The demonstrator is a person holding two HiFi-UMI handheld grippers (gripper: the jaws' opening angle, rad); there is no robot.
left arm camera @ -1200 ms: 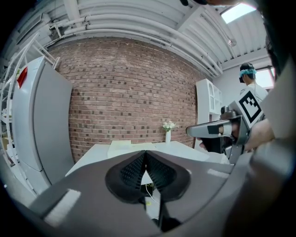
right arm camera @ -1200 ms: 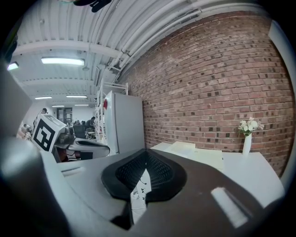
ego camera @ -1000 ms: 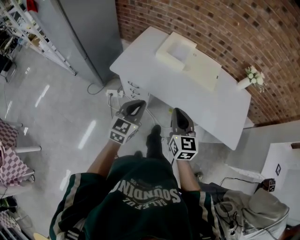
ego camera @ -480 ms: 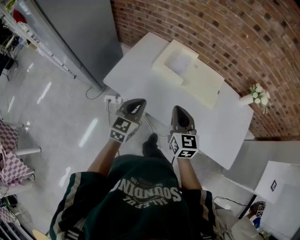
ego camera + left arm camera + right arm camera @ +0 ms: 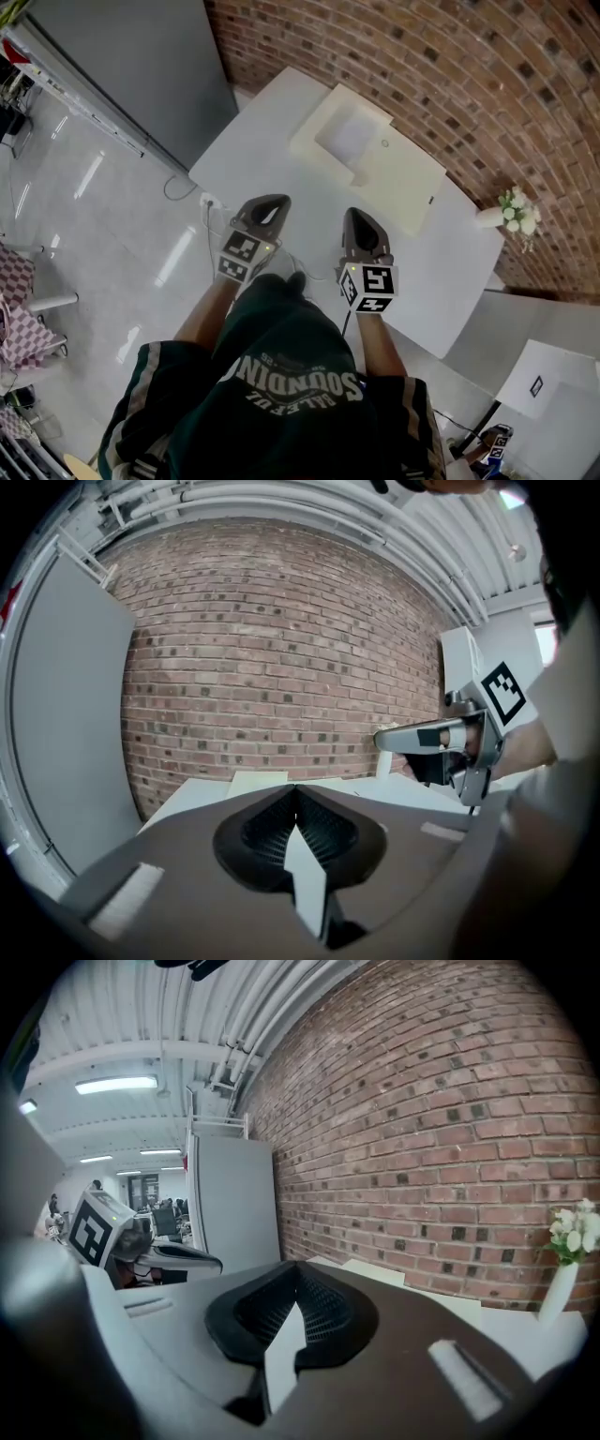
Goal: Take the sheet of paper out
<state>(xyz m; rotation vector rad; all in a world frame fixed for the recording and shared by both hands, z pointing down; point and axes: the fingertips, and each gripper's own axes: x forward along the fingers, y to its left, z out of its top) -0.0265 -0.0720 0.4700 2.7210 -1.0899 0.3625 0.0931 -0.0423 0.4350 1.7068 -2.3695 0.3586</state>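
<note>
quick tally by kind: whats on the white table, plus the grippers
cream box-like unit: 1
vase of white flowers: 1
grippers: 2, the left gripper and the right gripper, both shut and empty
total: 4

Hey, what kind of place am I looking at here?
Probably an office or lab workspace with an industrial fit-out: a bare brick wall, a white table beside it, and exposed ceiling pipes with strip lights.
</note>
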